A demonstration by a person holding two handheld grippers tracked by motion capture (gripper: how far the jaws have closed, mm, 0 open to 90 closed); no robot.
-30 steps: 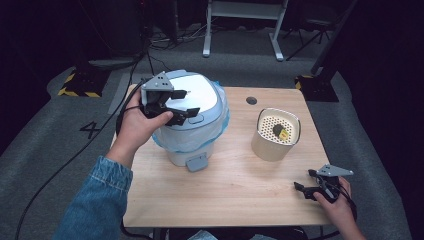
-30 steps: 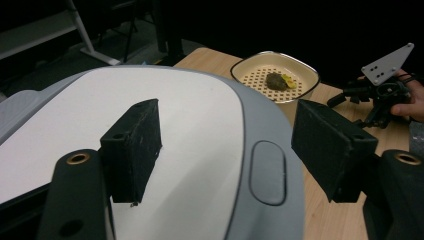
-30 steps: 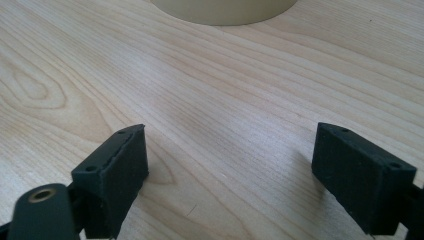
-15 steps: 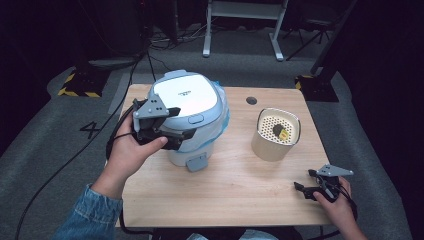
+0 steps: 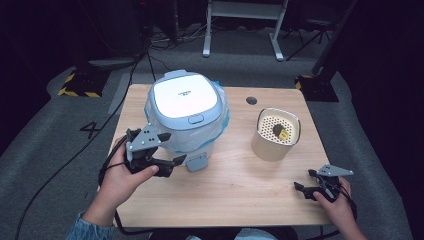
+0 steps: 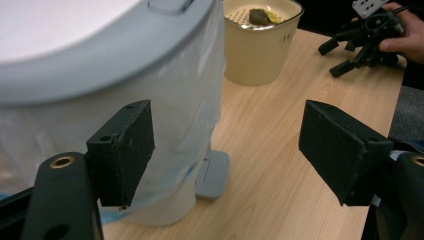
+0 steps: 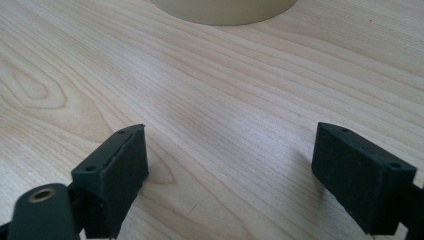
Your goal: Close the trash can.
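With your left gripper (image 5: 170,150) wide apart just near the lidded bin (image 5: 186,116) at the table's far left, aim both jaws squarely at its pedal (image 5: 197,162), leaving your right gripper (image 5: 306,181) spread and resting at the near right.

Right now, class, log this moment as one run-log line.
left gripper: open, beside white lidded bin lined with a plastic bag | right gripper: open, low over wooden table | cream perforated-top container: untouched
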